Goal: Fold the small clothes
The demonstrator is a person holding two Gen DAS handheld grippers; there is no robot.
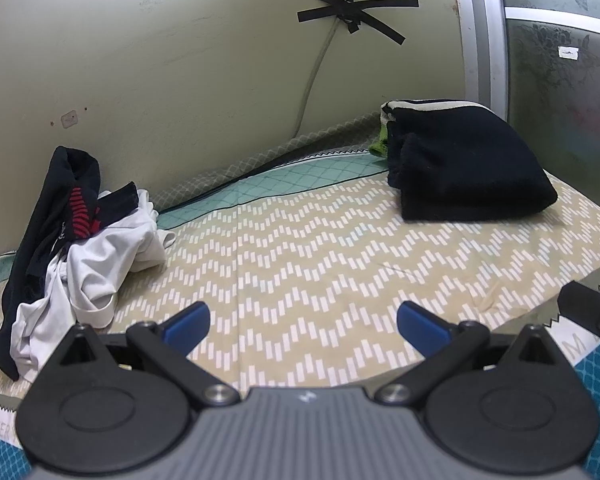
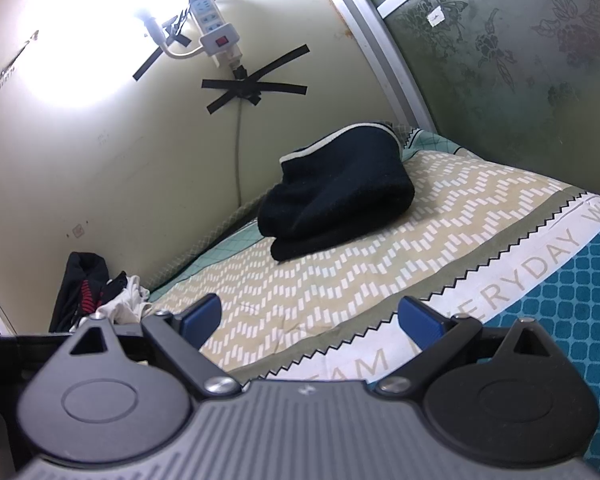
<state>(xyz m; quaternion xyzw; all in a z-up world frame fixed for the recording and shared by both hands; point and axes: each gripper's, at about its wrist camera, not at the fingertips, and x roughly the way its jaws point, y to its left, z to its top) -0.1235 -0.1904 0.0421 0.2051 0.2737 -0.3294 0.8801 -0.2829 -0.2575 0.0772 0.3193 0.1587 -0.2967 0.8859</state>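
Both the left gripper (image 1: 303, 320) and right gripper (image 2: 309, 316) hover with jaws spread, empty, over the zigzag-patterned bed (image 1: 320, 248). Reaching into the tangled heap of white and dark clothes (image 1: 72, 240) risks lifting several garments together.

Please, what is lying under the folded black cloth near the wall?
Under the folded black cloth a small piece of green fabric sticks out at its wall side, in the left wrist view. Below lies the patterned bedsheet. Anything else under it is covered.
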